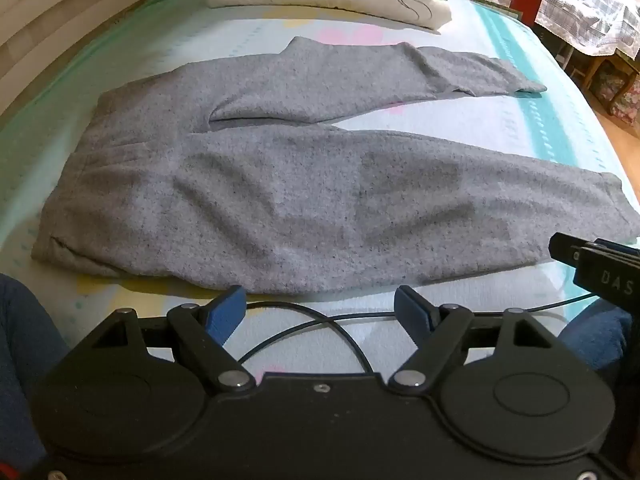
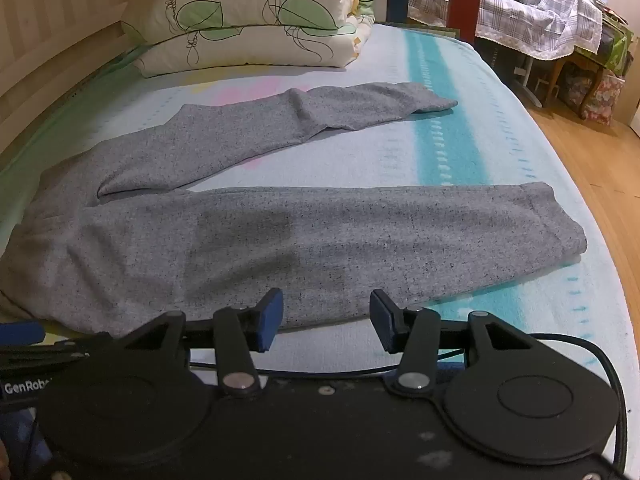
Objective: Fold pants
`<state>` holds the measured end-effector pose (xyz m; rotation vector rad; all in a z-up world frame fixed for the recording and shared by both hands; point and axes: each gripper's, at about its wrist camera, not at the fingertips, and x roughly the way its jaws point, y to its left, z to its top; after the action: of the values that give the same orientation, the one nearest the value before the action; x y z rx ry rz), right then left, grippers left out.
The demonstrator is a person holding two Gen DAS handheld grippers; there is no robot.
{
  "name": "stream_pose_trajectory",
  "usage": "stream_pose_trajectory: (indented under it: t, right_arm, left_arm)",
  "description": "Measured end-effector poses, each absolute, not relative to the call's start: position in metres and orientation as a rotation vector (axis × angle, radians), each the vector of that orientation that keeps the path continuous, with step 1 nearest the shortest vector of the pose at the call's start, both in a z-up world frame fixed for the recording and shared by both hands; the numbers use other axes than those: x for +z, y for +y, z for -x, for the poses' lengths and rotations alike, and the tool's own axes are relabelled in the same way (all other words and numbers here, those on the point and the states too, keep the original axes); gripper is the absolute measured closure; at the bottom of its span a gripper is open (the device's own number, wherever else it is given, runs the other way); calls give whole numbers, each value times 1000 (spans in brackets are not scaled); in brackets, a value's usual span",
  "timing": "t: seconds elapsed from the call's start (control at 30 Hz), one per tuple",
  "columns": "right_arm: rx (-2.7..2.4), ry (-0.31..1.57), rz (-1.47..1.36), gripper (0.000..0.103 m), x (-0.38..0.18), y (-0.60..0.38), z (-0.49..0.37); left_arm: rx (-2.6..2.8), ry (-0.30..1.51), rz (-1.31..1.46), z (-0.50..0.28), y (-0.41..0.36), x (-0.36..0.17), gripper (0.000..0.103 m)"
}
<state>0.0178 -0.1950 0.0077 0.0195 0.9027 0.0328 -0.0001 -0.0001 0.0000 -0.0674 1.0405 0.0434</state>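
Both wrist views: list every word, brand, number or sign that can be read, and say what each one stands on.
"DAS": white letters on the black body of the right gripper, cut off by the right edge of the left wrist view.
"GenRob": white letters on the black body of the left gripper, cut off behind the right gripper's body in the right wrist view.
Nothing readable on the grey pants, the folded quilt or the bed sheet.

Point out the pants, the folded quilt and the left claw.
pants (image 1: 280, 200), left wrist view, near leg's thigh.
folded quilt (image 2: 248, 28), right wrist view, top fold.
left claw (image 1: 320, 312), left wrist view, midway between open fingertips.
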Motion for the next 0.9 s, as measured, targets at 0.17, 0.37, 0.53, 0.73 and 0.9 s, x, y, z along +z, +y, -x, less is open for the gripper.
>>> stream_pose_trajectory:
  t: [0.17,0.37,0.53,0.73,0.9]
  right_arm:
    - [36,899,-22,52,8,-195,-18]
    - [39,902,-17,52,10,-195,-16]
    - [41,905,-21,52,9,-194,-19]
    - [43,907,-35,52,8,-196,-19]
    - [43,909,-38,52,8,-197,-19]
  left_arm:
    - [44,1037,64,-3,4,3,22]
    - [52,1028,46,-4,5,8,22]
    - [51,1028,31,-4,1,10,22]
    - [53,1025,22,-5,-1,10,22]
    - [50,1021,18,-4,-2,8,22]
